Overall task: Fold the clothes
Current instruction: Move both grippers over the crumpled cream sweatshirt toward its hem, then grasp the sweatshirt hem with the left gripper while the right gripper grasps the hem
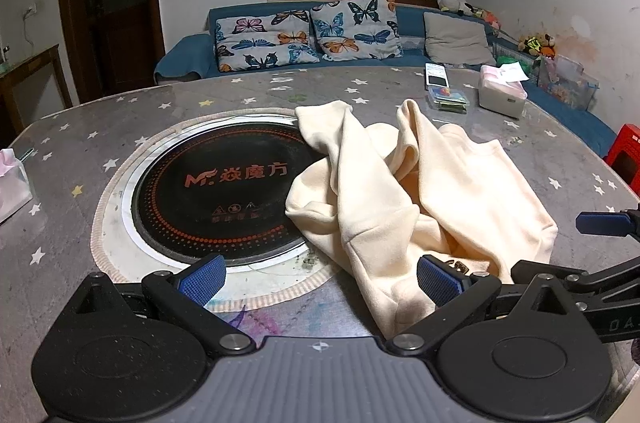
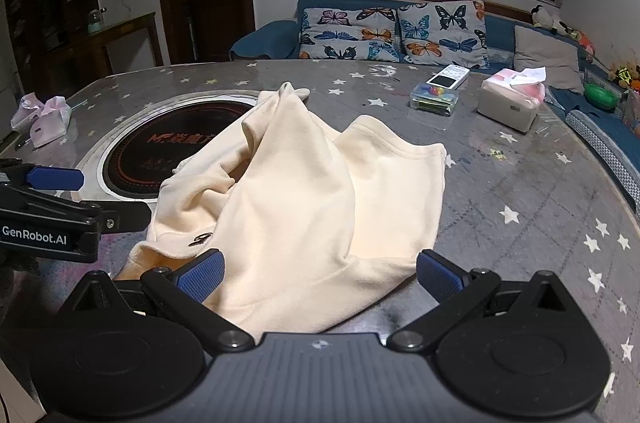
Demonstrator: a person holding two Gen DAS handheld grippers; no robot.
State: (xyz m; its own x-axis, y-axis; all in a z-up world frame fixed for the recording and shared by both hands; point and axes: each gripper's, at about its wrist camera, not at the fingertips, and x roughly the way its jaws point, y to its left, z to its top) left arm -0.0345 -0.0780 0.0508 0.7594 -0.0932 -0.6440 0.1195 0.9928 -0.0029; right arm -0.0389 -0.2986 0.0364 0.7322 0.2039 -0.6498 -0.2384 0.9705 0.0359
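A cream garment [image 1: 404, 199] lies crumpled on the grey star-patterned table [image 1: 120, 127], partly over the round black cooktop [image 1: 216, 191]. It also shows in the right wrist view [image 2: 296, 207]. My left gripper [image 1: 320, 283] is open, low over the table at the garment's near left edge; its right pad [image 1: 438, 281] is over the cloth. My right gripper [image 2: 320, 277] is open, its jaws on either side of the garment's near hem. Neither holds anything. The right gripper shows at the right edge of the left wrist view [image 1: 600, 251].
A white tissue box [image 2: 510, 103], a clear box of small items [image 2: 434, 99] and a remote [image 2: 448, 77] sit at the table's far right. A pink tissue pack [image 2: 42, 121] is at the far left. A blue sofa with butterfly pillows [image 2: 392, 31] stands behind.
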